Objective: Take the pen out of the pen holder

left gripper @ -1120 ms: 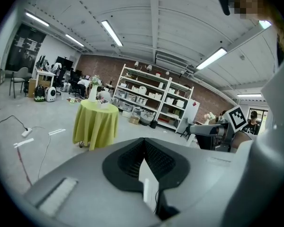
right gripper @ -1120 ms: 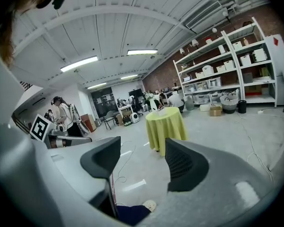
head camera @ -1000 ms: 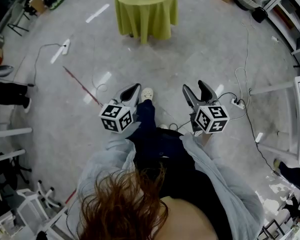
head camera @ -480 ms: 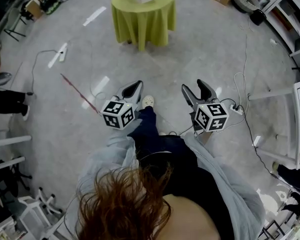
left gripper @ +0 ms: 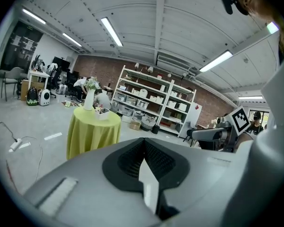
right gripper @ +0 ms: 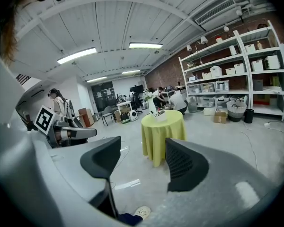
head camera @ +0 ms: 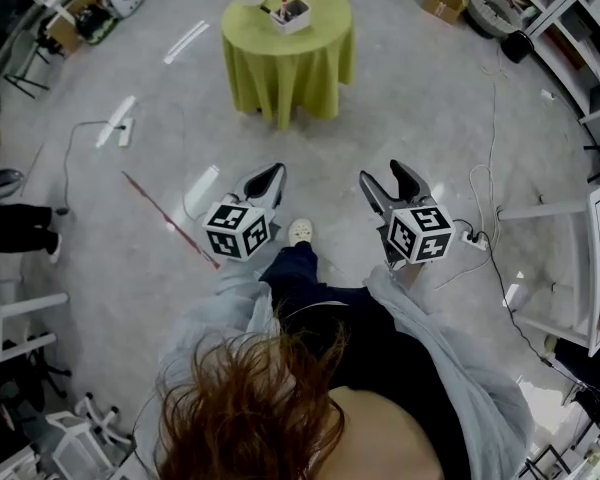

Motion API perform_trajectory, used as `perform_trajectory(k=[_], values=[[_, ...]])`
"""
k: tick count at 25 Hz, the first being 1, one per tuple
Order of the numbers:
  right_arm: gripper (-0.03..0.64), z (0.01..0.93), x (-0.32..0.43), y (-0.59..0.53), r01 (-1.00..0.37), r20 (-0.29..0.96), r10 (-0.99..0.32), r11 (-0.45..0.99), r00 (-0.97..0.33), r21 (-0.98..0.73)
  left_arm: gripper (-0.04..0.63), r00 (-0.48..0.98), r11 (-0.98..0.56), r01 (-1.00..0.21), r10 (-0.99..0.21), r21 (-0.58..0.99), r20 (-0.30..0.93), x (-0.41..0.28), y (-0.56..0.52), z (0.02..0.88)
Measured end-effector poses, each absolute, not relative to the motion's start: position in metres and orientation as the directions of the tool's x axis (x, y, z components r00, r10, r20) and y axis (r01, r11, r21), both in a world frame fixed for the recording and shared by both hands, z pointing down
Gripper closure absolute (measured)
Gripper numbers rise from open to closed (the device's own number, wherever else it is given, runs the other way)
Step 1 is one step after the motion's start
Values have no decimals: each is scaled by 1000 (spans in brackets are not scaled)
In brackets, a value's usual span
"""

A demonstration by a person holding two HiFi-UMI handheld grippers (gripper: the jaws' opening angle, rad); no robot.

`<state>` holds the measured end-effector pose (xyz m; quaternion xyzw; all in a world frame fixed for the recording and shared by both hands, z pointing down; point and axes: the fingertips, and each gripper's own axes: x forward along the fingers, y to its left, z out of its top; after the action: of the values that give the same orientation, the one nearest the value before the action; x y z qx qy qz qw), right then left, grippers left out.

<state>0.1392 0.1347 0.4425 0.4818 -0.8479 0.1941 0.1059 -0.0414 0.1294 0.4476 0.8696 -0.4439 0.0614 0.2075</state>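
nothing is done yet: the pen (head camera: 283,10) sits in the pen holder (head camera: 294,15) on the table (head camera: 310,50) at the frame's top, well apart from the closed left gripper (head camera: 268,176) and the open right gripper (head camera: 387,175), both empty.

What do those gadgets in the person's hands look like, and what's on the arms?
Each is a hand-held tool: the left tool and the right tool have pale grey bodies, two dark jaws with ribbed black pads, and a white cube printed with black square markers. The person wears loose light grey sleeves.
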Motion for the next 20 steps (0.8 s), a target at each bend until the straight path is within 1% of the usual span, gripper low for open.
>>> perform_trajectory(k=[11,16,20], values=[[327,446,112,61,-865,384,-775,446,-502,-232,577,621,-538,-781,-726,318,297,-65,56,449],[327,443,95,21,-866,358,-789,442,-500,-235,577,641,-571,-767,-710,293,293,-75,21,447],[327,446,74,5,-857,363,-777,458,-514,-235,577,633,-564,-772,-718,292,288,-92,5,446]])
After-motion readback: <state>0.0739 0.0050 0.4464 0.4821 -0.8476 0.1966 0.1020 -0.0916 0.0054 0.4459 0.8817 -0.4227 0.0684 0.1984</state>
